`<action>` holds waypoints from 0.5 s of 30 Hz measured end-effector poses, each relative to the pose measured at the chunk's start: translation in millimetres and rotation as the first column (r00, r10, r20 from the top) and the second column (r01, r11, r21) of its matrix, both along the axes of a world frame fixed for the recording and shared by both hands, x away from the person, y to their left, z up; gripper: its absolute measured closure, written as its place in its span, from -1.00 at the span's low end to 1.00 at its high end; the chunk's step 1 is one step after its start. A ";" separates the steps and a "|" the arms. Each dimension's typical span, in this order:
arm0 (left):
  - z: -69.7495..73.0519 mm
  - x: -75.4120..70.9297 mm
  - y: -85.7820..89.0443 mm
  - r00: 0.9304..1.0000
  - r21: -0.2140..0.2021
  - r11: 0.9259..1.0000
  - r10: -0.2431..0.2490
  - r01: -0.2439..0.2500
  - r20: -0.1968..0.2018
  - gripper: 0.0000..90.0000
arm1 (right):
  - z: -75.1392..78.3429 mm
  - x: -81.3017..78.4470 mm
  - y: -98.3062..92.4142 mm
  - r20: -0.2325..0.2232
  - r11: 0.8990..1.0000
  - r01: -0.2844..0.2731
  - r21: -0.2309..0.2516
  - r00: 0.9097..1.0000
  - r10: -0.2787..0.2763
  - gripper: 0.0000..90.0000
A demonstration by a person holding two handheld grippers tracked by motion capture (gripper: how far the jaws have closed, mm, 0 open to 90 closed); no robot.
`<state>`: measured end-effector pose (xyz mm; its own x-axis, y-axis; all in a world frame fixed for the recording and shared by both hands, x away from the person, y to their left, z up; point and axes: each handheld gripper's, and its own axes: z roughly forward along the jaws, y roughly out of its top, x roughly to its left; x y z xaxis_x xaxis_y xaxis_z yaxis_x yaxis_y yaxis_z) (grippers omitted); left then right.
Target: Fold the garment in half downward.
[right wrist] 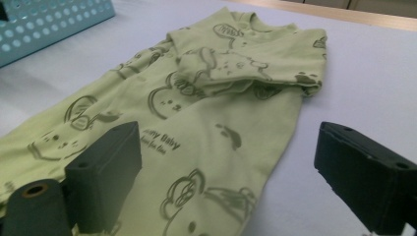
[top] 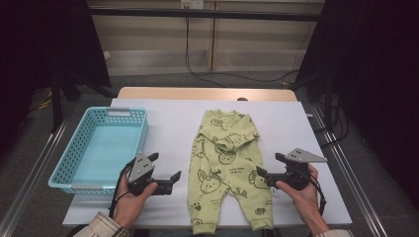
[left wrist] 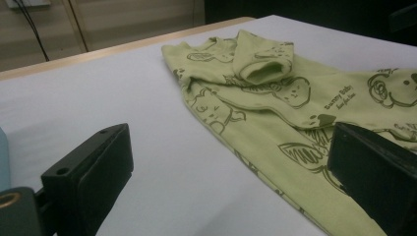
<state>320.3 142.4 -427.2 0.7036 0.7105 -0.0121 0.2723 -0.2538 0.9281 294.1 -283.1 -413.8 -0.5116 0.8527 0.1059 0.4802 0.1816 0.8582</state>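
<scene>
A light green baby romper (top: 225, 168) printed with dark bears lies flat on the white table cover, neck away from me, both sleeves folded across the chest. My left gripper (top: 167, 165) rests in a hand just left of the romper's left leg, jaws open and empty. In the left gripper view, the left gripper (left wrist: 231, 162) has the romper's (left wrist: 295, 103) edge running between its jaws. My right gripper (top: 269, 164) is at the romper's right edge, open. The right gripper view shows the right gripper (right wrist: 228, 157) with the cloth (right wrist: 206, 123) lying under its spread jaws, untouched.
A teal perforated basket (top: 118, 111) stands empty at the table's left, close to my left gripper; its corner (right wrist: 49, 19) appears in the right gripper view. A wooden table edge (top: 207, 93) runs along the far side. Bare white cover (top: 286, 123) lies right of the romper.
</scene>
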 end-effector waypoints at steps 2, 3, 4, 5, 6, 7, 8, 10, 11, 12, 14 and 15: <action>0.2 1.0 -2.1 1.000 0.024 1.000 -0.005 0.005 -0.008 -0.92 | 0.4 -5.2 1.8 -0.011 1.000 -0.019 0.000 1.000 0.019 -0.66; 0.3 1.3 -3.5 1.000 0.032 0.999 -0.009 0.009 -0.016 -0.92 | 0.3 -7.6 2.2 -0.012 1.000 -0.029 -0.011 1.000 0.028 -0.59; 0.8 2.5 -4.5 0.999 0.060 0.998 -0.013 0.014 -0.031 -0.92 | 0.3 -10.2 3.5 -0.024 0.999 -0.034 0.001 0.999 0.034 -0.53; 0.4 3.4 -6.7 0.998 0.060 0.998 -0.013 0.016 -0.054 -0.92 | -0.3 -11.9 3.8 -0.031 0.999 -0.043 -0.005 0.999 0.043 -0.46; -0.3 4.2 -9.0 0.997 0.046 0.999 -0.025 0.028 -0.068 -0.92 | -1.3 -13.3 4.4 -0.031 0.998 -0.059 -0.010 0.998 0.059 -0.35; -0.3 4.9 -10.2 0.997 0.054 0.998 -0.036 0.040 -0.071 -0.92 | -1.6 -15.5 5.3 -0.044 0.998 -0.064 -0.018 0.997 0.064 -0.29; -1.0 5.4 -13.2 0.997 0.047 0.998 -0.034 0.038 -0.071 -0.90 | -1.9 -17.4 6.4 -0.049 0.998 -0.068 -0.017 0.997 0.067 -0.24; -2.0 7.1 -18.0 0.998 0.060 0.998 -0.031 0.035 -0.061 -0.90 | -2.5 -19.7 7.4 -0.056 0.996 -0.082 -0.020 0.995 0.080 -0.03; -3.1 8.8 -21.2 0.997 0.065 0.997 -0.043 0.047 -0.064 -0.90 | -3.2 -19.9 7.5 -0.062 0.996 -0.084 -0.033 0.995 0.082 0.06; -3.9 10.1 -22.9 0.996 0.062 0.996 -0.056 0.061 -0.073 -0.89 | -4.5 -20.5 7.6 -0.085 0.996 -0.073 -0.042 0.994 0.070 0.07; -5.9 12.5 -27.5 0.991 0.060 0.994 -0.079 0.086 -0.111 -0.87 | -6.8 -21.5 6.4 -0.089 0.995 -0.077 -0.056 0.993 0.072 0.16; -7.2 13.8 -28.5 0.988 0.072 0.992 -0.097 0.105 -0.116 -0.86 | -7.7 -22.5 5.4 -0.091 0.995 -0.072 -0.071 0.994 0.066 0.21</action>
<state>334.1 113.9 -434.4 0.7691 0.6376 -0.0431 0.3431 -0.3551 0.8696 271.6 -277.7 -421.6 -0.5608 0.8229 0.0918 0.5381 0.2779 0.7957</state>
